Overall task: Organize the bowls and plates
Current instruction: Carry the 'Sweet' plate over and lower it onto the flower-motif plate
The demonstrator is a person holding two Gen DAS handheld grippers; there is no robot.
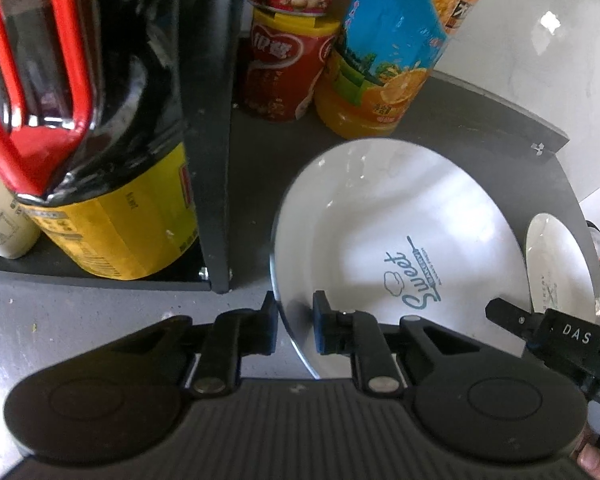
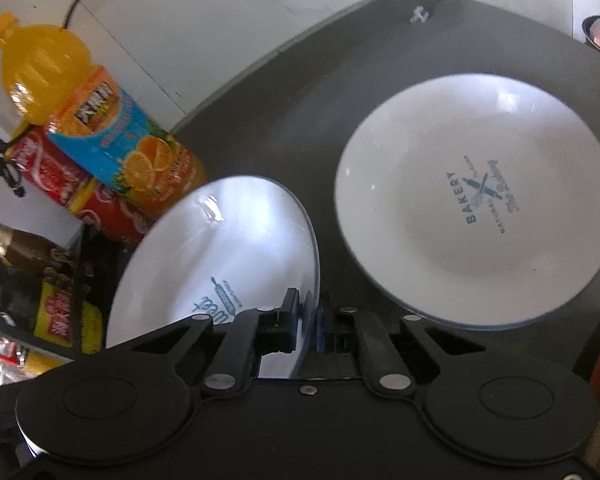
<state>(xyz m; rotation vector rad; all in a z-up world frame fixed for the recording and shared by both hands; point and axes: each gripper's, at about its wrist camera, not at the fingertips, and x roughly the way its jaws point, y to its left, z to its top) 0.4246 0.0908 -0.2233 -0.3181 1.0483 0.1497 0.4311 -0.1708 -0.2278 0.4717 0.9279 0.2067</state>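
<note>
A white plate marked "Sweet" (image 1: 384,232) is held tilted over a dark shelf board (image 1: 480,120). My left gripper (image 1: 296,322) straddles its left rim, one finger outside and one inside, with a gap at the rim. My right gripper (image 2: 306,326) is shut on the same plate (image 2: 228,240) at its right rim. A second white plate marked "BAKERY" (image 2: 476,200) lies flat on the board to the right; its edge shows in the left wrist view (image 1: 556,264). The right gripper's tip (image 1: 512,316) also shows there.
An orange juice bottle (image 1: 384,52) and stacked red cans (image 1: 288,68) stand at the back of the board. A dark soy sauce bottle with a red handle (image 1: 92,140) stands left of a black upright divider (image 1: 208,120). A white wall lies behind.
</note>
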